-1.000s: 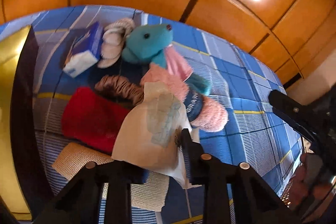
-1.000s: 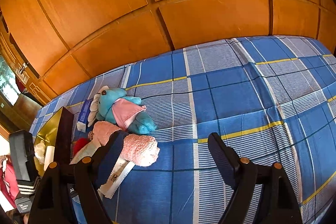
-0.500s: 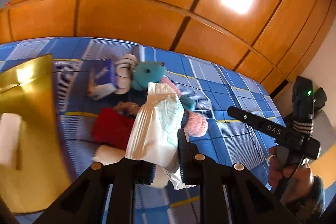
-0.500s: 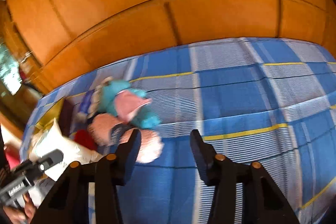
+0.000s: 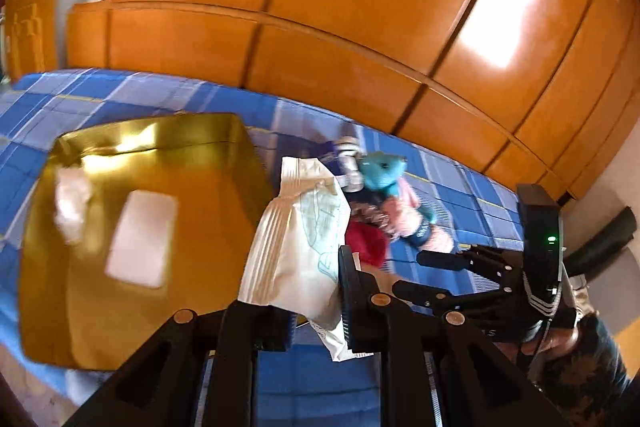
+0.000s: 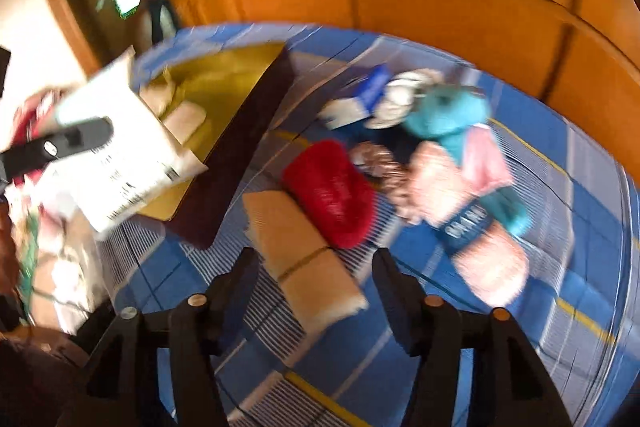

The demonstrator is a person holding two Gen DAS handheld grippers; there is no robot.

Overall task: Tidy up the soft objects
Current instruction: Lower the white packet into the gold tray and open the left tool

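Between clenched left hand-held gripper (image 5: 316,291) fingers, white packet (image 5: 296,247) hiding blurred soft toys (image 5: 384,175).

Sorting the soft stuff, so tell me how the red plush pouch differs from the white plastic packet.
The red plush pouch lies on the blue checked bedspread; the white plastic packet hangs clamped in the left tongs. The pouch is fuzzy, the packet smooth and printed.

Both wrist views look steeply down (close) at the bed (image 5: 120,95).
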